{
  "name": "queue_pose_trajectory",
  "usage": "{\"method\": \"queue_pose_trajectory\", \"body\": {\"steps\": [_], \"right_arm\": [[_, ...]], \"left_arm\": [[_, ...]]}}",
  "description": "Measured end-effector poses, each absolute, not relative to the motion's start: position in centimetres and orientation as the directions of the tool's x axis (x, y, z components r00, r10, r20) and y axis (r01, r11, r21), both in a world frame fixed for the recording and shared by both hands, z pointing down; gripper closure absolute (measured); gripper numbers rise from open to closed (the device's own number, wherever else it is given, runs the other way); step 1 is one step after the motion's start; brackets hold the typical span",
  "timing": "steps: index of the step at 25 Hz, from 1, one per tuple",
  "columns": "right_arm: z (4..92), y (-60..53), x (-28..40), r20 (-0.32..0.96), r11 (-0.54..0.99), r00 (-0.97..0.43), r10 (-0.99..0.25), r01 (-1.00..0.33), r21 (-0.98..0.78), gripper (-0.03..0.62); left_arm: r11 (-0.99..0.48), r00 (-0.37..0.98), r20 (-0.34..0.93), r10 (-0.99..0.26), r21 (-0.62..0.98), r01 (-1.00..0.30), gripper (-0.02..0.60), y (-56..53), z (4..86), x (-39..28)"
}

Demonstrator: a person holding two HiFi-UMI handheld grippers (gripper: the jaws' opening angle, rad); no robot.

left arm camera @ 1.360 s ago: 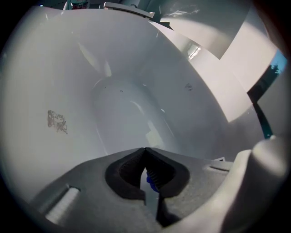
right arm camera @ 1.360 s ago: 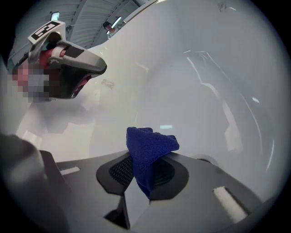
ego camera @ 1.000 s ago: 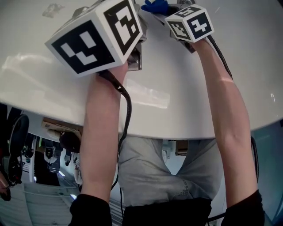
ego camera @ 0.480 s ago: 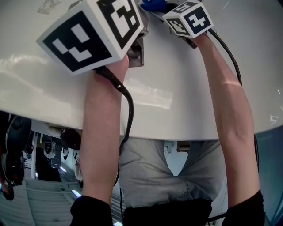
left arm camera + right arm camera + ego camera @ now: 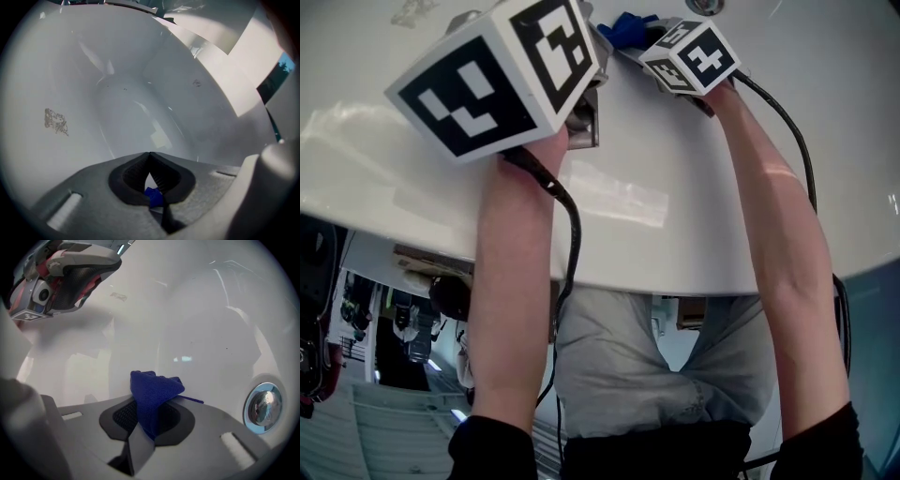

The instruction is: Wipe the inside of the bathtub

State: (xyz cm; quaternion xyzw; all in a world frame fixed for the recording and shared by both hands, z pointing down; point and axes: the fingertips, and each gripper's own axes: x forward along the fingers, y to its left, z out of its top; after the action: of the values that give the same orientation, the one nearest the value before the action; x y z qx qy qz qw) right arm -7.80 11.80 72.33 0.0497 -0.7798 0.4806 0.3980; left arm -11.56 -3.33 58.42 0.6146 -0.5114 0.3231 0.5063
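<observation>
The white bathtub (image 5: 694, 225) fills the upper half of the head view, and both arms reach over its rim. My right gripper (image 5: 149, 403) is shut on a folded blue cloth (image 5: 153, 389), which sticks out past the jaw tips against the tub's inner wall. The same cloth (image 5: 626, 28) shows beside the right marker cube (image 5: 692, 56). My left gripper (image 5: 149, 155) hovers inside the tub with its jaws closed tip to tip; a small blue scrap (image 5: 153, 197) shows in the gap behind them. The left marker cube (image 5: 499, 77) hides those jaws in the head view.
A chrome fitting (image 5: 263, 406) sits in the tub wall right of the cloth. A grey smudge (image 5: 56, 122) marks the wall to the left gripper's left. Below the rim are the person's grey trousers (image 5: 656, 366) and dark equipment (image 5: 328, 319) on the floor.
The right gripper and cloth have shifted slightly left and nearer in the head view. The left gripper has barely moved. Both grips are unchanged.
</observation>
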Motion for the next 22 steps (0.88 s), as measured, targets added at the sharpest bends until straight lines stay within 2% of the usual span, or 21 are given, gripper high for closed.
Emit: {"method": "queue_pose_trajectory", "body": {"steps": [5,22], "right_arm": [[70.9,12.7,-8.5,0.633,0.462,-0.720,0.285,-0.475,-0.748,0.520],[63.1,15.3,-9.6,0.591,0.514,-0.756,0.282,-0.401,-0.758,0.520]], "left_arm": [[0.013,0.260,0.916,-0.306,0.277,-0.961,0.580,-2.8,57.6,-11.6],[-0.001,0.221,0.910,-0.350,0.236,-0.972,0.580,-1.3,53.1,-11.6]]}}
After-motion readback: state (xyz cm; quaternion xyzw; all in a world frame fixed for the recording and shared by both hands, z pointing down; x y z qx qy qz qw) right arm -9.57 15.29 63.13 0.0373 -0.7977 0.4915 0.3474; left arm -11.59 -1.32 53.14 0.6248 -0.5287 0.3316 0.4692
